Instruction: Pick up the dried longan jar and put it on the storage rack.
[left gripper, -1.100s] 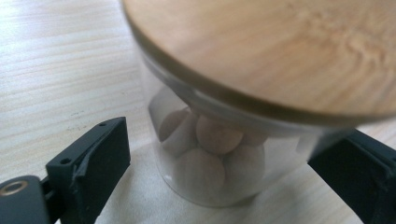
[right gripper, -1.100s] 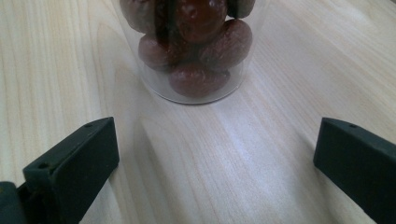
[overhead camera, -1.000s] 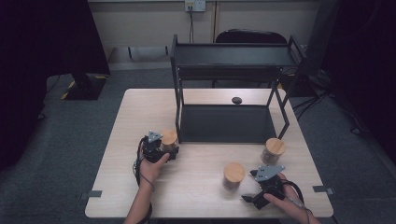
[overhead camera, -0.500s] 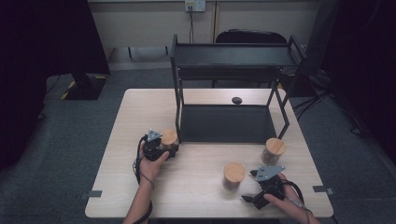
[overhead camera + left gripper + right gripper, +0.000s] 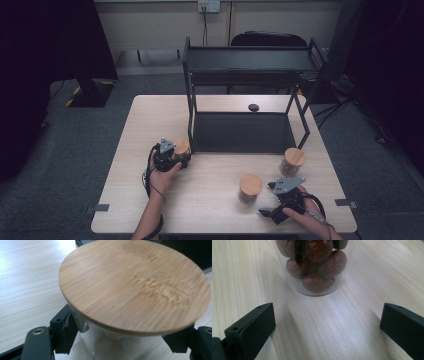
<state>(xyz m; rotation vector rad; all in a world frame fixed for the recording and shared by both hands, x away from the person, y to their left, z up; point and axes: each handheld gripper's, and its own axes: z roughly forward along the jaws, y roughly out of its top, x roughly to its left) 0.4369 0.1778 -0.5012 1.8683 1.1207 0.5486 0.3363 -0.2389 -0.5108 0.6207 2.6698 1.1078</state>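
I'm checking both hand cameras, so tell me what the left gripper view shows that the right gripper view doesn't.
Left gripper view: a bamboo lid on a clear jar, with the left tool clamped on the glass just below the lid; its jaws have just been closing. Right gripper view: a lower part of a jar of brown fruit standing ahead of the right tool, whose jaws are spread wide and touch nothing. Both: the light wooden table and a pair of black jaws.

Left gripper (image 5: pixel 172 156) clamping jar (image 5: pixel 181 150) at frame's left-centre, beside black rack (image 5: pixel 245 65); right gripper (image 5: pixel 280 197) resting lower right, near second jar (image 5: pixel 250 187)
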